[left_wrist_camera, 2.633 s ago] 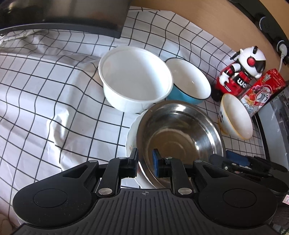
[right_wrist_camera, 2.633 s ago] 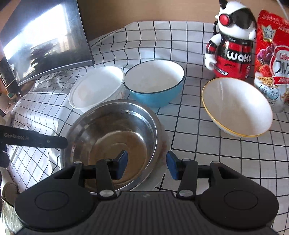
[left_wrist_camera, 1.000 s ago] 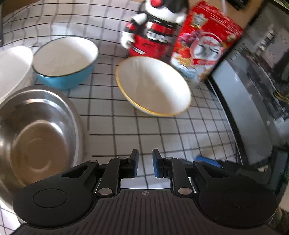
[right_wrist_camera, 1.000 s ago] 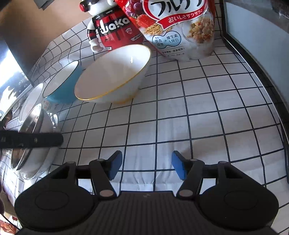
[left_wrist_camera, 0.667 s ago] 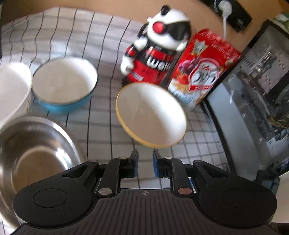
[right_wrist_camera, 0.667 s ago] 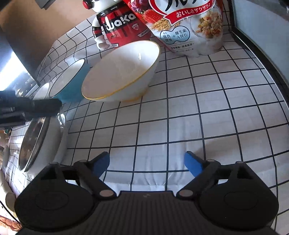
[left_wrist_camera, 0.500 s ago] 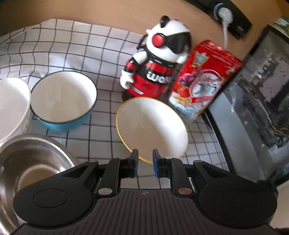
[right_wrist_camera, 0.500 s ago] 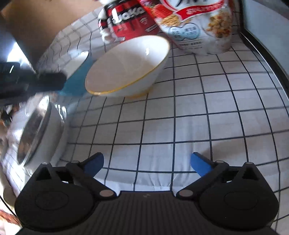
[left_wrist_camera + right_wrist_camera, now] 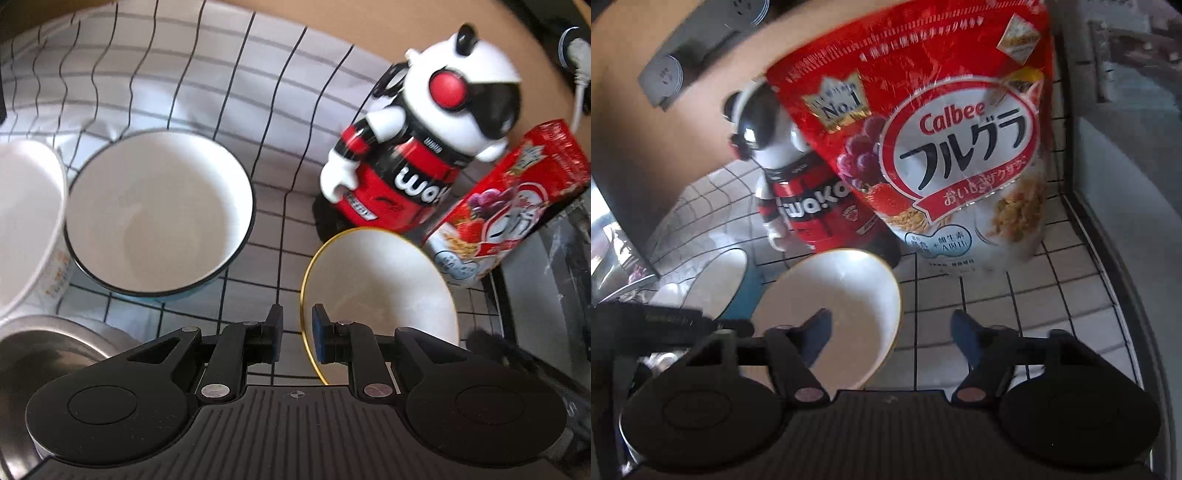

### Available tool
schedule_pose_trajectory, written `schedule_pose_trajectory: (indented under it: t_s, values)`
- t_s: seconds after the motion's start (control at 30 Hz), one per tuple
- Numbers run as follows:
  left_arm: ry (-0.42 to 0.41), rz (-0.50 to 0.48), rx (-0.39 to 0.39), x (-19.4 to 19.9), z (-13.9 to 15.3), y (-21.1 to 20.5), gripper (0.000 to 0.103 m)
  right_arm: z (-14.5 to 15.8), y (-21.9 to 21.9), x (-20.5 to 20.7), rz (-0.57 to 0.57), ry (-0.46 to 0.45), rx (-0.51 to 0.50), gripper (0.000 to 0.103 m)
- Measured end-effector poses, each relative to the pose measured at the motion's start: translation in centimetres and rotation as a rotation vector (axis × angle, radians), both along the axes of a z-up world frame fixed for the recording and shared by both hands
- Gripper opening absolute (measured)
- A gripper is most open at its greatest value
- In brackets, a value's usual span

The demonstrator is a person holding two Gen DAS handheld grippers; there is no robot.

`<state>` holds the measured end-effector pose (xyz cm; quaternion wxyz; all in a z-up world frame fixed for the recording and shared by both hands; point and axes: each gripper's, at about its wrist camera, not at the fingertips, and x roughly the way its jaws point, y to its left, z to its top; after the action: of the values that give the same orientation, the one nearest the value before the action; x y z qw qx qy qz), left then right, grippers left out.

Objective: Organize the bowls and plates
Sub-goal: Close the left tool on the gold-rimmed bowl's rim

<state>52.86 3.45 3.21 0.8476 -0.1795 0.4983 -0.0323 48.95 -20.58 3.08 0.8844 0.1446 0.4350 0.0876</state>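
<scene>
A white bowl with a gold rim (image 9: 380, 291) sits tilted on the checked cloth, also seen in the right wrist view (image 9: 831, 310). My left gripper (image 9: 297, 336) is narrowly open, its pads either side of the bowl's left rim, not closed on it. My right gripper (image 9: 890, 334) is wide open, its left finger over the bowl and its right finger outside the rim. A blue bowl with a white inside (image 9: 159, 214) stands to the left. A large white bowl (image 9: 26, 221) and a steel bowl (image 9: 48, 354) are at the far left.
A red, white and black robot toy (image 9: 417, 155) and a red cereal bag (image 9: 934, 147) stand right behind the gold-rimmed bowl. A dark appliance (image 9: 546, 280) borders the cloth on the right. A wooden wall (image 9: 332, 22) with sockets lies behind.
Both grippers have left the steel bowl and moved right to the gold-rimmed bowl. The right gripper has opened wider and now straddles its rim. The left gripper has closed in on the left rim.
</scene>
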Motion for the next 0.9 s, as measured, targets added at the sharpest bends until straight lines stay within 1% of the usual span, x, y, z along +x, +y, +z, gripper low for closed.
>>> schedule_pose_trajectory:
  t_s: [0.2,0.27,0.33,0.37,0.43,0.57,0.63,0.73,0.9]
  values:
    - [0.056,-0.031,0.003,1.7,-2.5,-1.2,0.021,-3.7,1.6,3.2,0.023,0.076,0.015,0.052]
    - [0.059,-0.047,-0.011,2.1,-3.2,-1.8,0.021,-4.7,2.1,3.5,0.034,0.106,0.037,0.039]
    - [0.061,-0.063,-0.018,2.4,-3.7,-2.3,0.026,-5.0,2.4,3.6,0.043,0.118,0.058,0.03]
    - [0.06,-0.067,-0.017,2.4,-3.9,-2.5,0.028,-5.0,2.5,3.5,0.037,0.117,0.052,0.029]
    - [0.057,-0.07,-0.005,2.4,-3.8,-2.7,0.028,-5.0,2.5,3.4,0.035,0.122,0.045,0.025]
    - [0.09,-0.099,-0.026,1.7,-3.9,-2.9,0.027,-4.9,2.1,2.5,0.034,0.14,0.044,0.024]
    - [0.099,-0.12,-0.011,0.8,-3.9,-3.3,0.027,-4.6,1.8,1.4,0.036,0.142,0.033,0.024]
    - [0.124,-0.153,0.007,-0.5,-3.8,-4.3,0.028,-4.2,1.8,-0.5,0.034,0.151,0.012,0.024]
    - [0.154,-0.217,-0.007,-3.6,-3.8,-5.6,0.033,-3.6,0.6,-4.1,0.022,0.17,-0.01,0.025]
